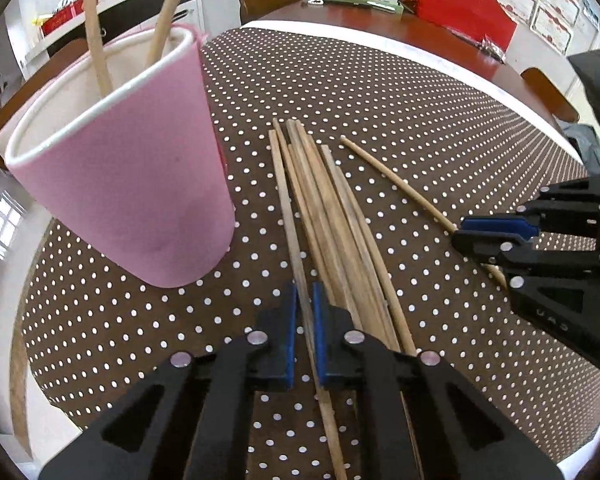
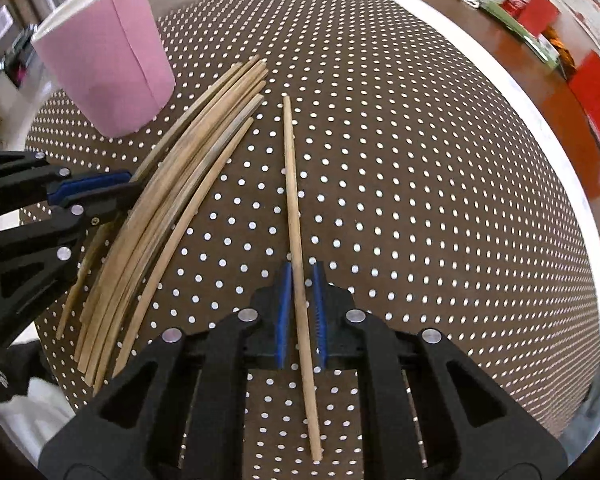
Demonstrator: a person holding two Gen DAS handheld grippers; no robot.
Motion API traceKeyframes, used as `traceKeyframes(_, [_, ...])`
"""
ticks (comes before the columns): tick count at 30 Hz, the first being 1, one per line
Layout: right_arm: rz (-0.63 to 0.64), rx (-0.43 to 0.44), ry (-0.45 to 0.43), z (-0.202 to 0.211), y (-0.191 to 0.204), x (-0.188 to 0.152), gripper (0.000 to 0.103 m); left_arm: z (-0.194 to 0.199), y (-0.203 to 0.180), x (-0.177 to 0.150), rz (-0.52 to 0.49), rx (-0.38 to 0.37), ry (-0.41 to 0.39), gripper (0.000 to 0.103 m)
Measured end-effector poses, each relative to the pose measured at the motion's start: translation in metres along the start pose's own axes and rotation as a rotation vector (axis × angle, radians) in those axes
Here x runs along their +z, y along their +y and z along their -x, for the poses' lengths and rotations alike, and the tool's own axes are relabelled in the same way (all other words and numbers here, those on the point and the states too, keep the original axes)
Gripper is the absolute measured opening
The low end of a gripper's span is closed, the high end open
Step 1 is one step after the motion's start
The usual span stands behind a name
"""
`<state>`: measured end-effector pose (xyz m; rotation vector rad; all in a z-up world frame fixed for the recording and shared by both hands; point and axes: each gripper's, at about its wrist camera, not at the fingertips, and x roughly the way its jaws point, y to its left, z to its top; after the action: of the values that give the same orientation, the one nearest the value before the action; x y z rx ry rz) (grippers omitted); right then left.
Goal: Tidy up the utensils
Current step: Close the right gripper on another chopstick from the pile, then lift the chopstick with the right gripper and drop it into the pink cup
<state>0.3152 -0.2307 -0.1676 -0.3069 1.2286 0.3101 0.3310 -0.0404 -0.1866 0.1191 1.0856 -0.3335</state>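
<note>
From the left wrist, we see our left hand-held gripper (image 1: 305, 328) clamped on one chopstick (image 1: 290, 224) at the bundle's (image 1: 340, 216) left edge; the pink cup (image 1: 132, 184) stands ahead to its left on the dotted counter (image 1: 420, 140).

From the right wrist, our right hand-held gripper (image 2: 302, 312) is clamped on a lone chopstick (image 2: 294, 200), with the bundle (image 2: 188, 168) to its left.

On the polka-dot bench (image 1: 380, 92), the left claw (image 1: 305, 332) pinches one chopstick (image 1: 290, 216) at the edge of the chopstick bundle (image 1: 332, 216), beside a pink cup (image 1: 140, 200) holding two sticks (image 1: 96, 40), while the right claw (image 1: 484, 236) grips a separate chopstick (image 1: 396, 184).
</note>
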Motion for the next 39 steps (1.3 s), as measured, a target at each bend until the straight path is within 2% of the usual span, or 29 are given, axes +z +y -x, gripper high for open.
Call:
traceKeyframes(2, [0.007,0.018,0.024,-0.002,-0.001,0.004,0.007,0.0,0.006,-0.001,0.028,-0.031,-0.003,0.006])
traceKeyframes(6, [-0.021,0.048,0.027,-0.003,-0.008,0.007,0.006,0.004,0.011,-0.006,0.059,-0.083,-0.026,0.005])
traceKeyframes(11, [-0.099,0.115,-0.046,0.003,-0.025,-0.006,0.006,0.02,0.007,-0.017,0.043,-0.09,-0.084,0.005])
traceKeyframes(17, [-0.154,0.168,-0.191,0.032,-0.035,-0.021,0.006,0.045,0.006,-0.026,0.034,-0.111,-0.171,0.005])
traceKeyframes(27, [-0.204,0.239,-0.443,0.089,-0.04,-0.038,0.006,0.106,0.004,-0.042,0.009,-0.191,-0.438,0.005])
traceKeyframes(34, [-0.257,0.289,-0.692,0.136,-0.023,-0.038,0.006,0.143,0.004,-0.042,0.009,-0.25,-0.656,0.005])
traceKeyframes(39, [-0.272,0.335,-0.807,0.156,-0.008,-0.027,0.006,0.168,0.018,-0.038,0.042,-0.211,-0.794,0.005])
